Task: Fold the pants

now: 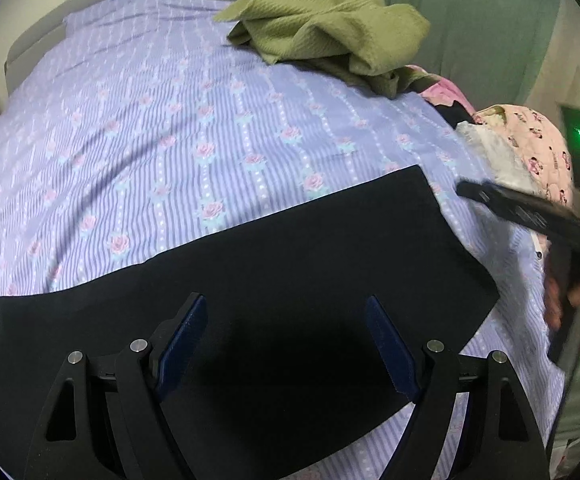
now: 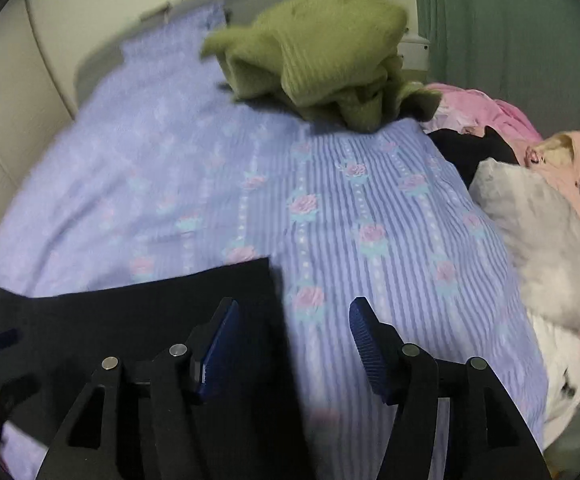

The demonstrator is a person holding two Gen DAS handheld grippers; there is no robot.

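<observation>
Your left gripper [image 1: 285, 320] has its jaws spread wide, holding nothing, above the dark pants [image 1: 249, 280], which lie flat on the purple floral sheet [image 1: 149, 140]. Your right gripper [image 2: 294, 324] is likewise wide and holding nothing, over the pants' right edge. Beyond sits a crumpled green sweater [image 2: 322, 60], with pink clothes [image 2: 578, 184] at right.

Floral lilac bed [image 1: 169, 128], black pants [image 1: 281, 264], green sweater [image 1: 330, 28]

Green sweater [image 1: 330, 24] on floral bedsheet [image 1: 149, 140]
</observation>
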